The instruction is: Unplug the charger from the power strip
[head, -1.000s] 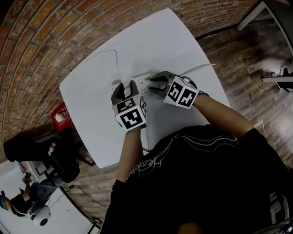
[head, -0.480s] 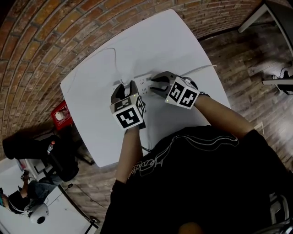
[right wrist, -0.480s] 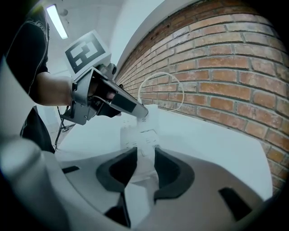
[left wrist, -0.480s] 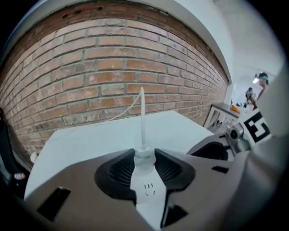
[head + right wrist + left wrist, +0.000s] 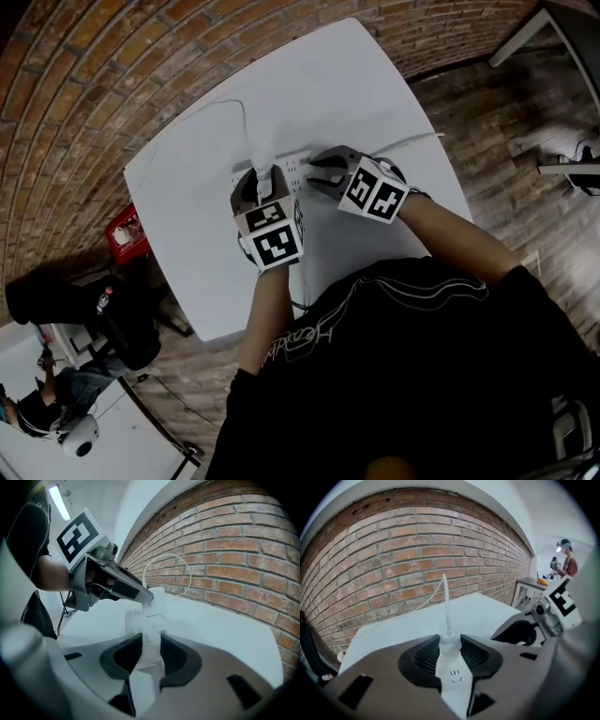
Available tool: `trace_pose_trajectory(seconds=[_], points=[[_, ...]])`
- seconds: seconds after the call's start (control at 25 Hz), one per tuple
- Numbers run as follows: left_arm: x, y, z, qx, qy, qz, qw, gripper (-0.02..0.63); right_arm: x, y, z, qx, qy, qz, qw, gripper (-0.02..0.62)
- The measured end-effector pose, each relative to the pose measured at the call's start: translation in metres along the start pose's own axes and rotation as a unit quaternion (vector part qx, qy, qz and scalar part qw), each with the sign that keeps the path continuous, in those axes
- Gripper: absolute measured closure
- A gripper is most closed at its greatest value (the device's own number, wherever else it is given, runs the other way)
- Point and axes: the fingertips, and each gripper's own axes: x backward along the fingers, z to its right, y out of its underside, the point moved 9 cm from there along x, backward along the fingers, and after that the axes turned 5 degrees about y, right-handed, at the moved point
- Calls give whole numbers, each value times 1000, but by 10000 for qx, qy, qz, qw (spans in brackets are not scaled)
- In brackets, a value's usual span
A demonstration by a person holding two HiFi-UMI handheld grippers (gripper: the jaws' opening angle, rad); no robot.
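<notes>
L fingers (image 5: 423, 660): closed on the small white plastic charger (image 5: 449, 646), one black ribbed pad on each side. The L gripper (image 5: 260, 185) tilts down at it.
R fingers (image 5: 174, 660): clamped on the sides of the long white plastic power strip (image 5: 139, 620), nr its end. The R gripper (image 5: 321, 174) is also angled down.
Charger posn: on the strip's end away from the R gripper, mid-table. Can't tell if the pins are fully seated.
Charger lead: thin white cable (image 5: 445, 599) rises from the charger top, arcs twd the wall, then trails L across the table.
Surface: white table w/ rounded corners (image 5: 361, 84); the strip lies flat on it.
In the way: the 2 grippers are v. close, tips just beside each other over the strip. The L gripper fills the R gripper view just past the strip.
Other cord: 2nd white cord (image 5: 419, 141) runs off to the R, beside the R gripper.
Around: red brick wall (image 5: 393, 550) behind the table; dark wood plank floor (image 5: 497, 141); red crate (image 5: 123, 238) by the table's L edge; person in red top (image 5: 568, 564) far off.
</notes>
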Motion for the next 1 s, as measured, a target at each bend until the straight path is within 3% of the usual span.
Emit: trace_pose_trajectory(seconds=[0.16, 0.28, 0.36, 0.48, 0.6, 0.8, 1.0], points=[[1, 2, -7, 217, 38, -60, 9997, 469, -1, 0, -1, 15, 27, -52, 10000, 492], [2, 2, 4, -351, -181, -120, 9991, 469, -1, 0, -1, 3, -2, -23, 10000, 492], [2, 0, 6, -400, -177, -67, 9990, 468, 0, 0, -1, 3, -1, -2, 10000, 492], [14, -13, -10, 187, -127, 347, 9991, 472, -2, 0, -2, 34, -4, 5, 10000, 492], [31, -41, -35, 924, 77, 731, 9930, 472, 0, 0, 0, 38, 24, -16, 10000, 492], [57, -62, -45, 1169, 583, 1132, 9849, 472, -2, 1, -2, 7, 2, 10, 10000, 492], [73, -48, -42, 2072, 1388, 1259, 9602, 471, -2, -2, -1, -54, 57, -194, 9998, 492]])
